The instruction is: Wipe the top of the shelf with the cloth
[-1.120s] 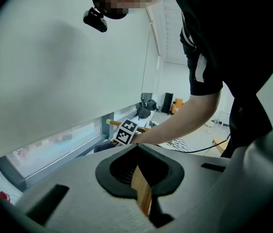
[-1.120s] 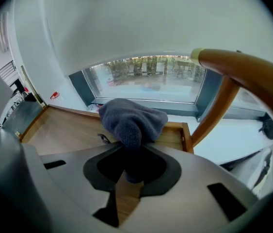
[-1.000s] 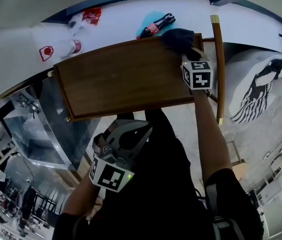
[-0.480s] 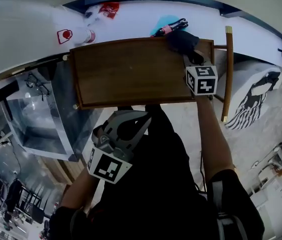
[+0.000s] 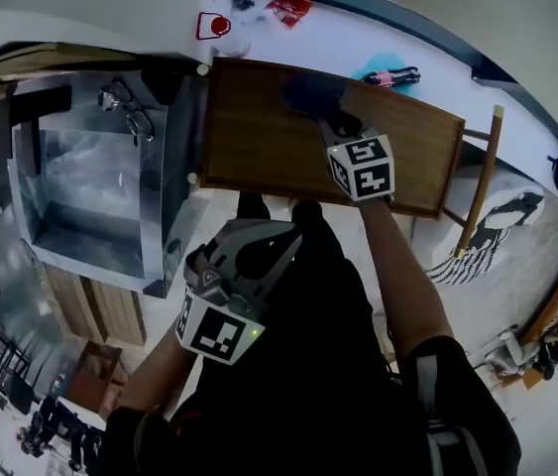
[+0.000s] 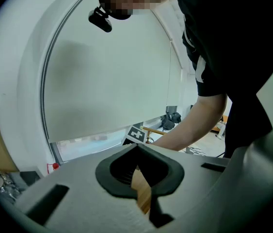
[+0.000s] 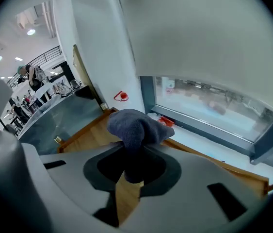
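Note:
In the head view the brown wooden shelf top [image 5: 259, 132] lies ahead of me. On its far middle part sits a dark blue cloth [image 5: 308, 95]. My right gripper [image 5: 330, 119] reaches over the shelf and is shut on that cloth, its marker cube just behind. The right gripper view shows the cloth [image 7: 134, 124] bunched and pinched between the jaws of the right gripper [image 7: 134, 155], above the wood of the shelf top [image 7: 85, 132]. My left gripper [image 5: 277, 249] is held low by my body, off the shelf. In its own view the left gripper [image 6: 138, 152] is shut on nothing.
A glass display case [image 5: 90, 186] stands left of the shelf, with spectacles [image 5: 125, 109] on it. Beyond the shelf runs a white sill [image 5: 358, 28] with a red packet [image 5: 288, 8] and a bottle [image 5: 390, 75]. A wooden rail [image 5: 482, 181] stands right.
My right gripper has slid the cloth leftward from the shelf's far right corner to its far middle. The left gripper has stayed by my body.

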{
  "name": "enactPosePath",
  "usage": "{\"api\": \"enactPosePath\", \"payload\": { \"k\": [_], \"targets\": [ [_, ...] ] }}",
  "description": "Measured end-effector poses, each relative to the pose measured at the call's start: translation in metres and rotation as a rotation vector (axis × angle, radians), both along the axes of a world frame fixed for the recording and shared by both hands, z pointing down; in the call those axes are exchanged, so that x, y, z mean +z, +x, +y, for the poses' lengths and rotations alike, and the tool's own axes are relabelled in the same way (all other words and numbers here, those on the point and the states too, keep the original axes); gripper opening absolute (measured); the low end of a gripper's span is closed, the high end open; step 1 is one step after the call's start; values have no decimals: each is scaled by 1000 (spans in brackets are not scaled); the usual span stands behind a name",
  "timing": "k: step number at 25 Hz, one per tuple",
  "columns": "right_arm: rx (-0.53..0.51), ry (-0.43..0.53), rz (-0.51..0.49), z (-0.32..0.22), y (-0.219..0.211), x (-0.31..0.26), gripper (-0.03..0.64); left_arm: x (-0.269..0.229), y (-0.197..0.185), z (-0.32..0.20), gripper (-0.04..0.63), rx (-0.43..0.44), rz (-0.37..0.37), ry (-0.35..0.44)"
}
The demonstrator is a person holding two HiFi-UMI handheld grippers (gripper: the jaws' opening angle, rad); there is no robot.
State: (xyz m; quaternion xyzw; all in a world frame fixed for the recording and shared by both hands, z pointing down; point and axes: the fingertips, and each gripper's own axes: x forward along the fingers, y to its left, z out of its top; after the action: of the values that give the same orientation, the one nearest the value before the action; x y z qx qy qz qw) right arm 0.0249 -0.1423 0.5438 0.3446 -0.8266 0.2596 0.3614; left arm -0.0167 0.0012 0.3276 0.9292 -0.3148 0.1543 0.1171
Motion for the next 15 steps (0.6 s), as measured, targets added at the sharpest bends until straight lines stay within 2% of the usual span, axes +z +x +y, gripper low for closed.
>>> {"api": "enactPosePath", "payload": {
  "k": [7, 15],
  "targets": [
    [-144, -44, -17, 36, -101, 21, 63, 0, -42, 28, 18, -54, 12, 4],
    [-209, -75, -10, 62, -156, 46, 63, 7, -71, 47, 18, -95, 35, -13]
  ]
}}
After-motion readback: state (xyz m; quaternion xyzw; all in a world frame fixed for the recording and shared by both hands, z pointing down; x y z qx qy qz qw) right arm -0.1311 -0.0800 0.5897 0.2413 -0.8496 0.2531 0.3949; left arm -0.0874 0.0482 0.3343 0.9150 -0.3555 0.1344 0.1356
